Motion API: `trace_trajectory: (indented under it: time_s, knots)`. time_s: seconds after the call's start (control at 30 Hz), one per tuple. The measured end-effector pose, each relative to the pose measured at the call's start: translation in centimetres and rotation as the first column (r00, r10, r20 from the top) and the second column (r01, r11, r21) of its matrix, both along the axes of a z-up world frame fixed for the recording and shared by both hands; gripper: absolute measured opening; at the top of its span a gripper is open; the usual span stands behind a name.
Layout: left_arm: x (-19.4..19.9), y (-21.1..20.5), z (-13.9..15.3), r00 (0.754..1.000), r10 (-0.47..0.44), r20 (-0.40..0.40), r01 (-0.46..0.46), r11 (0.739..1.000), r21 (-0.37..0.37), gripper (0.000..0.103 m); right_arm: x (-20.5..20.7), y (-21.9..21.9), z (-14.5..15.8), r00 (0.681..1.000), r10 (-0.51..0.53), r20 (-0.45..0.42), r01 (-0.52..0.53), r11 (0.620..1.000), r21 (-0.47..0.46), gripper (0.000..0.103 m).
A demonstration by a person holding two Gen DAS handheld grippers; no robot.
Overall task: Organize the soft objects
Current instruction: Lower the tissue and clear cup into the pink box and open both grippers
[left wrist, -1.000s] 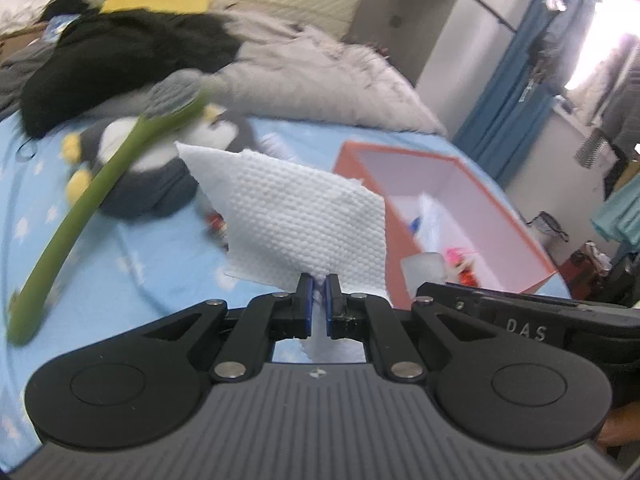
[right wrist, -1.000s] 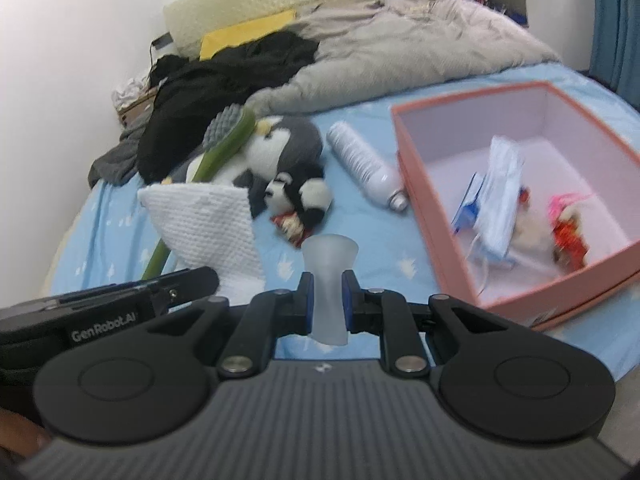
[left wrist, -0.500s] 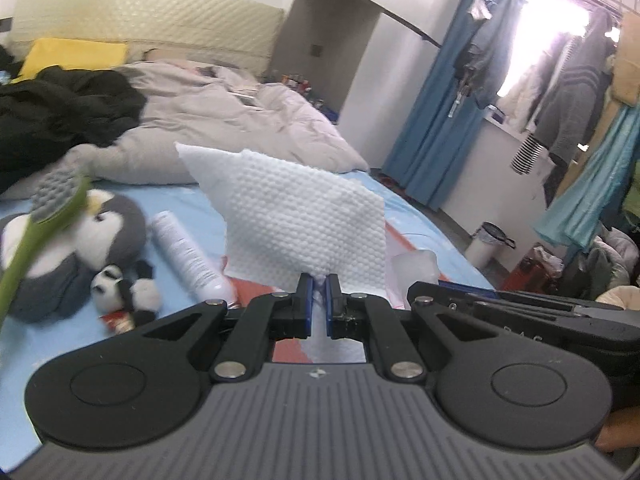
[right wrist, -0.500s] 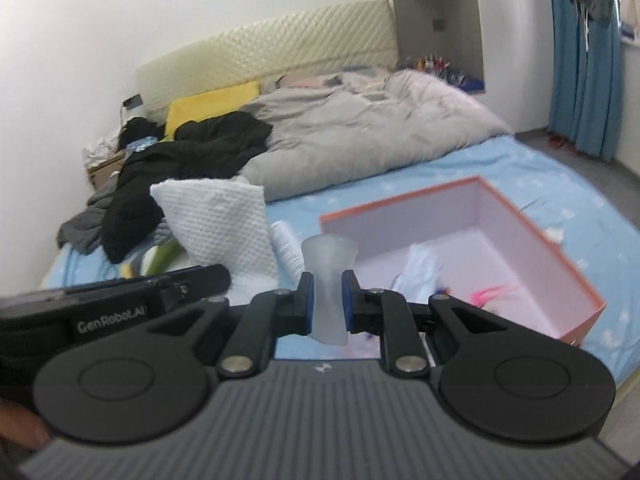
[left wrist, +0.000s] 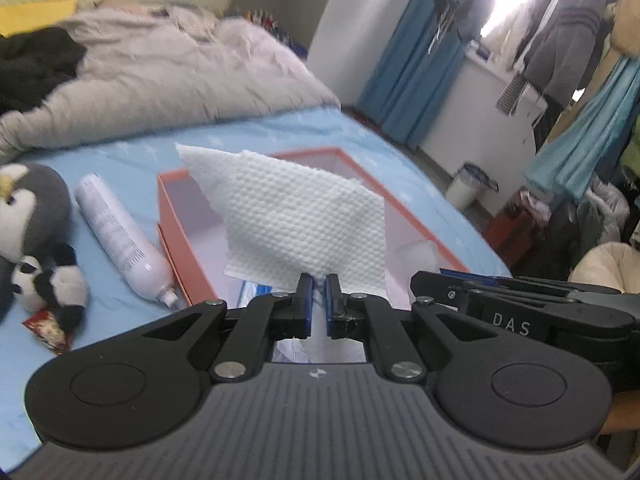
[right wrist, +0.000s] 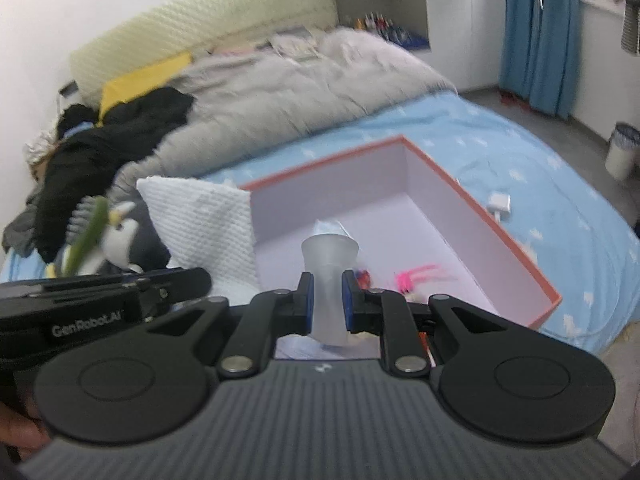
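Observation:
My left gripper (left wrist: 319,280) is shut on the lower edge of a white paper towel (left wrist: 304,216), which stands up over the orange box (left wrist: 176,220). In the right wrist view, the right gripper (right wrist: 327,285) is shut on a frosted translucent soft piece (right wrist: 329,248) above the box's pale inside (right wrist: 480,204). The towel (right wrist: 204,220) shows to its left. A pink toy (right wrist: 416,276) and a mask packet (right wrist: 332,226) lie in the box. The penguin plush (left wrist: 28,208) and small panda plush (left wrist: 48,284) lie left of the box.
A white spray bottle (left wrist: 120,232) lies against the box's left wall. A green brush (right wrist: 86,236) rests by the penguin. Grey duvet (right wrist: 300,92) and black clothes (right wrist: 100,152) fill the bed's far end. A white charger (right wrist: 499,202) lies right of the box; a bin (left wrist: 468,184) stands on the floor.
Both grippers have swung right, away from the plush toys, and now hang over the orange box, still holding the towel and the frosted piece.

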State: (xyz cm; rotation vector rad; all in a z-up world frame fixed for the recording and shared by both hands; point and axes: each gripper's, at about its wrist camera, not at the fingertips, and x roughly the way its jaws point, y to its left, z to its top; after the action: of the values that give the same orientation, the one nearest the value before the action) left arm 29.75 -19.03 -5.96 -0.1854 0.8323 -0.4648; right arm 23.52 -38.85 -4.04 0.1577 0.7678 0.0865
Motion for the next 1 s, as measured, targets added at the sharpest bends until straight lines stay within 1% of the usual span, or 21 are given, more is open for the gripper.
trace_trajectory:
  time_s: [0.13,0.23,0.3,0.53,0.6,0.67,0.7,0.77,0.83,0.9,1.0]
  knots:
    - [2.3,-1.6,-2.6,0.997,-0.037,-0.07,0.038,0.999,0.017,0.008,1.6,-1.0,-2.5,0.997,-0.021,-0.08,0.022,1.0,0.004,0.018]
    - [3.5,-2.8,-4.1,0.993,-0.07,-0.1,0.074,0.996,0.04,0.008,2.4,-1.6,-4.0,0.992,-0.029,-0.124,0.031,0.999,0.013,0.018]
    - [4.4,-3.4,-5.1,0.99,-0.075,-0.119,0.081,0.995,0.05,0.008,3.0,-1.8,-5.1,0.988,-0.03,-0.152,0.033,0.999,0.019,0.018]
    - [5.7,-5.0,-7.1,0.985,-0.087,-0.15,0.097,0.994,0.058,0.008,4.6,-2.6,-7.5,0.977,-0.036,-0.209,0.046,0.998,0.047,0.022]
    - [5.8,-5.0,-7.4,0.983,-0.086,-0.161,0.096,0.994,0.059,0.009,4.7,-2.6,-7.8,0.977,-0.023,-0.214,0.036,0.998,0.057,0.025]
    - [5.9,-5.1,-7.7,0.98,-0.088,-0.179,0.102,0.992,0.076,0.015,4.7,-2.7,-7.6,0.977,-0.032,-0.213,0.047,0.997,0.067,0.026]
    - [5.8,-4.9,-7.7,0.981,-0.085,-0.177,0.099,0.992,0.074,0.016,4.7,-2.8,-7.5,0.977,-0.031,-0.212,0.048,0.996,0.075,0.026]
    - [5.4,-4.5,-7.5,0.983,-0.083,-0.166,0.095,0.993,0.068,0.024,4.5,-2.6,-7.2,0.98,-0.023,-0.199,0.04,0.996,0.079,0.026]
    - [5.0,-4.3,-7.0,0.986,-0.081,-0.148,0.092,0.993,0.072,0.025,4.2,-2.4,-6.7,0.982,-0.024,-0.189,0.039,0.996,0.074,0.026]
    - [4.5,-3.9,-6.2,0.989,-0.068,-0.129,0.077,0.995,0.067,0.025,3.6,-2.3,-6.0,0.985,-0.016,-0.171,0.032,0.996,0.088,0.026]
    - [3.2,-3.5,-4.4,0.994,-0.06,-0.091,0.066,0.996,0.062,0.025,2.6,-2.0,-4.6,0.991,-0.008,-0.135,0.021,0.996,0.09,0.026]
